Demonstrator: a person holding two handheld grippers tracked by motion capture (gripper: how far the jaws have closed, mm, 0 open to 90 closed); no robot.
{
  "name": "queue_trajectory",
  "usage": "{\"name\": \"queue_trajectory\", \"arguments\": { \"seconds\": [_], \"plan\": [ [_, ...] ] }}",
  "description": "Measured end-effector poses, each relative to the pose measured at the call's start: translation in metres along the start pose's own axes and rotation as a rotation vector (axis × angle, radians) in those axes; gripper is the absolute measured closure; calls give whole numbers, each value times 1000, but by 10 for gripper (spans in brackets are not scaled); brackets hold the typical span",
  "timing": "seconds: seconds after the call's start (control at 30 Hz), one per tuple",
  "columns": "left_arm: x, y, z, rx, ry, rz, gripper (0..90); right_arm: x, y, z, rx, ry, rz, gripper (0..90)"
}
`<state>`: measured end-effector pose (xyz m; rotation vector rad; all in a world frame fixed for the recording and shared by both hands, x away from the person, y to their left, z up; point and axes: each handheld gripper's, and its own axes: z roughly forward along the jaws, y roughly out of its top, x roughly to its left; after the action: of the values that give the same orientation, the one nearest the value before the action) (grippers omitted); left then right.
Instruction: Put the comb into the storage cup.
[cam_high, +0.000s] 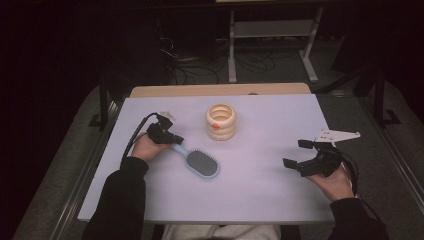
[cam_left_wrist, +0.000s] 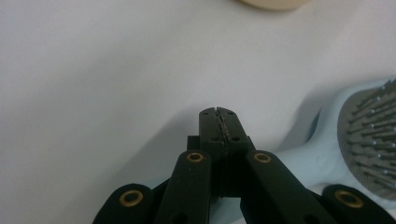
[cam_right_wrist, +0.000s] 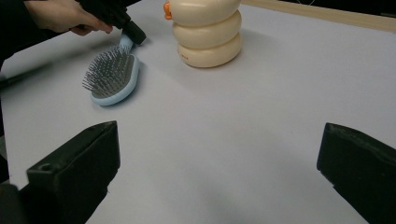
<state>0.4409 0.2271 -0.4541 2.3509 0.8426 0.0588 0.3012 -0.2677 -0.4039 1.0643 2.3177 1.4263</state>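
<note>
The left gripper (cam_high: 172, 138), held in a person's left hand (cam_high: 146, 148), sits over the handle of a pale blue hairbrush (cam_high: 202, 163), its black jaws pressed together tip to tip in the left gripper view, where the tips (cam_left_wrist: 219, 122) meet above the white table (cam_left_wrist: 93, 70); the handle runs beneath and beside the jaws, and whether they actually pinch it cannot be told. The hairbrush lies flat on the table with its grey bristle pad (cam_right_wrist: 108, 68) facing up, just in front of and slightly to the left of a cream ringed holder (cam_high: 220, 121) that stands upright near the table's far edge, an orange spot on its side. From the right gripper view the left gripper (cam_right_wrist: 132, 31) touches the brush where handle meets head. The right gripper (cam_high: 301, 157), held in the person's right hand (cam_high: 335, 182), hovers well to the right of the holder and nearer the person, its jaws spread wide and holding nothing, bare table (cam_right_wrist: 224, 140) showing between them. A cable (cam_high: 134, 137) trails from the left gripper back past the dark sleeve
</note>
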Motion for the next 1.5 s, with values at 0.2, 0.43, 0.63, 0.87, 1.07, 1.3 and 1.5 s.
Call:
{"name": "queue_trajectory", "arguments": {
  "seconds": [0.2, 0.43, 0.63, 0.87, 1.07, 1.3, 1.5],
  "plan": [
    [-5, -14, -5, -18, -5, -6, 900, 0, 0, 0, -3, -3, 1, 0],
    [-11, -28, -12, -27, 9, -5, 900, 0, 0, 0, -4, -5, 2, 0],
    [-18, -34, -17, -27, 14, 12, 900, 1, 0, -1, -5, -7, 0, 0],
    [-29, -42, -21, -27, 9, 19, 900, 1, 0, -2, -4, -6, 0, 0],
    [-34, -46, -25, -23, 0, 39, 900, 1, -1, -2, -4, -5, 1, 0],
    [-41, -50, -29, -21, -7, 47, 900, 2, -1, -2, -3, -5, 3, 0],
    [-47, -53, -32, -10, -21, 52, 900, 2, -1, -2, -2, -4, 2, 0]
  ]
}}
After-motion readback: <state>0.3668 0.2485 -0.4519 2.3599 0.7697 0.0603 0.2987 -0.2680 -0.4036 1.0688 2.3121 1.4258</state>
